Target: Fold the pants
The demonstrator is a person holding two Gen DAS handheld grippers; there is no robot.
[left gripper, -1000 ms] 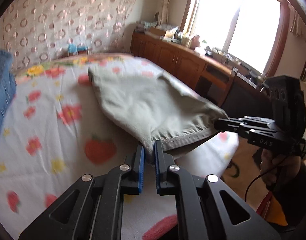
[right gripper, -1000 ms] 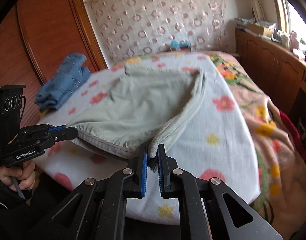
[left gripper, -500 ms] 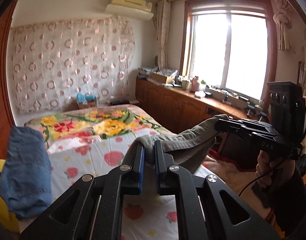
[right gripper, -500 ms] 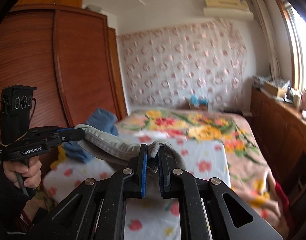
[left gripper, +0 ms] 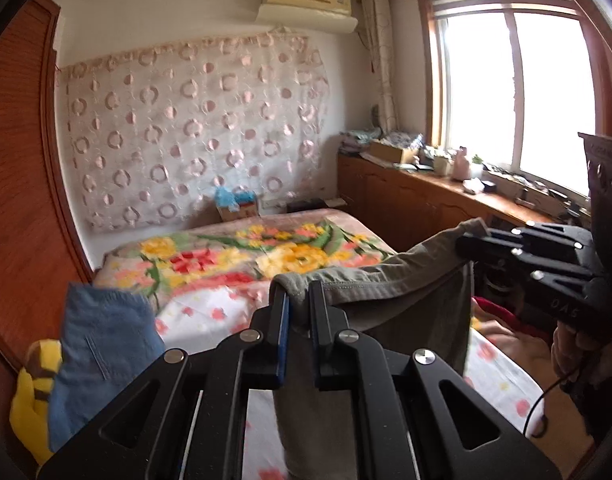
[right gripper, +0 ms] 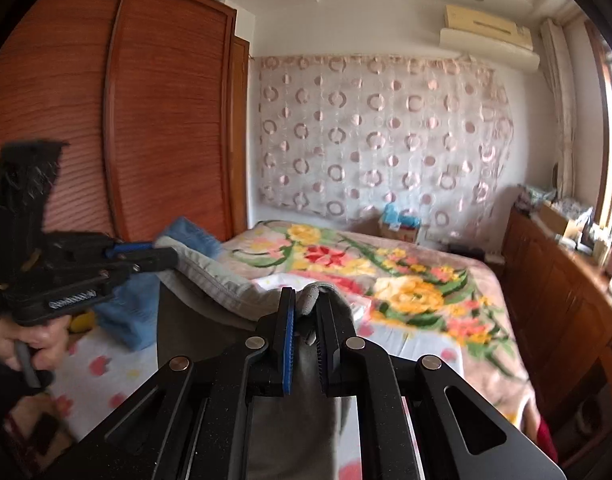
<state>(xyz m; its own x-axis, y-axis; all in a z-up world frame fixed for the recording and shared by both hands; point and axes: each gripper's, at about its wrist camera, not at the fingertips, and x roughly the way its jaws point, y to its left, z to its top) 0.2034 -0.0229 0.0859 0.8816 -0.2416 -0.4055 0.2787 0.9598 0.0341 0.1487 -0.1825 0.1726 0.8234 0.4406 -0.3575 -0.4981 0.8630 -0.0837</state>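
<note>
Pants: grey pants (left gripper: 390, 280) lifted above the flowered bed (left gripper: 233, 256), stretched by the waistband between two tools, rest hanging below.
Left gripper: left gripper (left gripper: 297, 312) clamped on one waistband corner.
Right gripper: right gripper (right gripper: 304, 316) pinching the other corner, cloth bunched between the fingers.
Handling: soft, light, floppy cloth, judged likely to sag and swing; thick stitched waistband the surest place to hold.
Change: a second ago spread flat on the bed with only the edge nipped; now raised clear, cameras tipped up toward the wall curtain (right gripper: 382, 132).
Nearby: blue jeans (left gripper: 101, 352) lying at the bedside.
</note>
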